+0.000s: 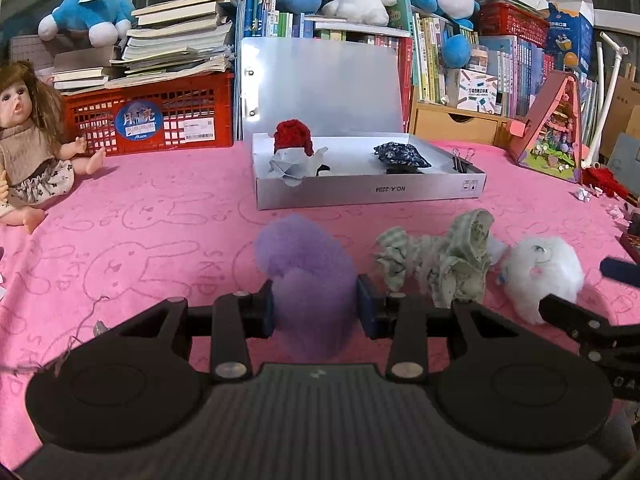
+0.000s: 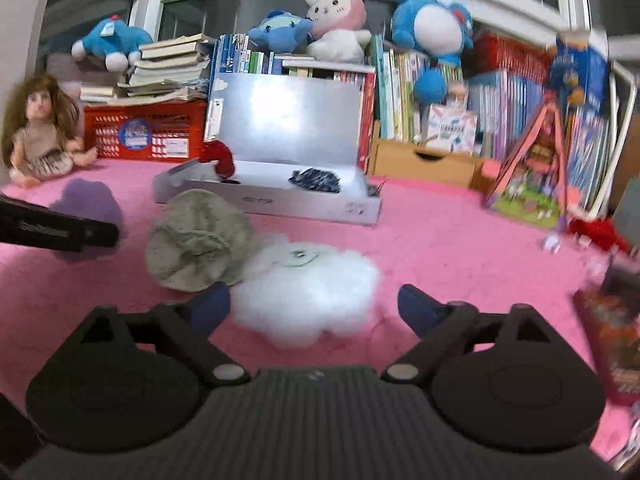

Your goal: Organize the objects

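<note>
Left wrist view
- Left gripper (image 1: 316,306): clamped on the purple puff (image 1: 306,276); both blue pads press into its sides and it bulges out above and below them.
- Purple puff, looks: soft, fuzzy lilac ball, blurry at the edges, kinda see-through.
- Where it sits: over the pink blanket (image 1: 160,232), in front of the white box (image 1: 368,192); can't tell if it touches the blanket.
- Green cloth (image 1: 444,258): one crumpled striped rag just right of the puff, touching the white fluff (image 1: 540,276).
- White fluff: one cottony toy with a tiny face and a pink cheek.
- Right gripper (image 1: 588,292): pokes in from the right edge, beside the white fluff.
- In the box, counted: one red knit thing (image 1: 294,136), one grey-white paper wad (image 1: 296,164), one dark blue patterned pouch (image 1: 402,156), some black binder clips (image 1: 462,162). Lid stands open.
- Background count: three blue plushies, one pink-and-white bunny plush, one doll (image 1: 32,144) at left, one red crate (image 1: 156,118) under stacked books.

Right wrist view
- Right gripper (image 2: 314,306): jaws spread wide, nothing pinched; the white fluff (image 2: 308,296) lies on the blanket (image 2: 440,248) between them, close to the left pad, well clear of the right one.
- Green cloth (image 2: 200,240): just behind-left of the fluff, edges touching.
- Left gripper (image 2: 60,228): dark bar from the left edge, purple puff (image 2: 92,200) behind it.
- Box (image 2: 280,200): further back, red thing (image 2: 220,156) and pouch (image 2: 316,180) inside.
- Heads-up: this view is smeared, small stuff is unreadable.
</note>
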### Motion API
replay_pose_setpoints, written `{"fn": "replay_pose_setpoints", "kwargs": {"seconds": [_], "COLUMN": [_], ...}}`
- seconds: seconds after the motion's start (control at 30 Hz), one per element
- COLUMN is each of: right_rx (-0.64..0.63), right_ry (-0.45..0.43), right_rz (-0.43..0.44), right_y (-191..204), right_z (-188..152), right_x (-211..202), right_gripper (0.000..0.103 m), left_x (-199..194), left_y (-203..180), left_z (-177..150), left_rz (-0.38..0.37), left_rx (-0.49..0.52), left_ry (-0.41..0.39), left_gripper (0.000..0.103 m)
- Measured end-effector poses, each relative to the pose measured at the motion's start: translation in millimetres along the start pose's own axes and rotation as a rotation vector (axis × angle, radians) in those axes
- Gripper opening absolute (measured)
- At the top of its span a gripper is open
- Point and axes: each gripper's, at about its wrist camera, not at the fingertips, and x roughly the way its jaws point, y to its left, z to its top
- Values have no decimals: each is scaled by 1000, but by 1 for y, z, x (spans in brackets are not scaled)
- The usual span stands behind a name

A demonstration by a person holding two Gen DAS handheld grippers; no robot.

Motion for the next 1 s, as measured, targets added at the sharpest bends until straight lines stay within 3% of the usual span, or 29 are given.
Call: {"fn": "replay_pose_setpoints", "kwargs": {"seconds": [0.07,0.2,0.3,0.37,0.63,0.77,1.0], "right_rx": [-42,-126,-159,-166,-113,-101,-94], "right_ry": [6,72,100,108,108,72,77], "right_rz": [11,98,147,149,160,136,126], "right_y": [1,3,1,-2,-13,-13,-14], "right_z": [1,6,9,11,18,29,41], "right_x": [6,26,32,32,31,27,35], "right_gripper": [103,103,91,74,65,41,39], "left_x": [1,3,5,6,8,8,11], "left_y": [0,0,0,0,0,-1,-3], "left_z": [0,1,4,6,12,18,32], "left_rz": [-2,-4,-3,0,-6,-11,-17], "left_rx": [5,11,18,21,23,36,34], "left_ry": [1,4,-1,-5,-16,-28,-56], "left_gripper": [45,45,45,45,45,45,45]}}
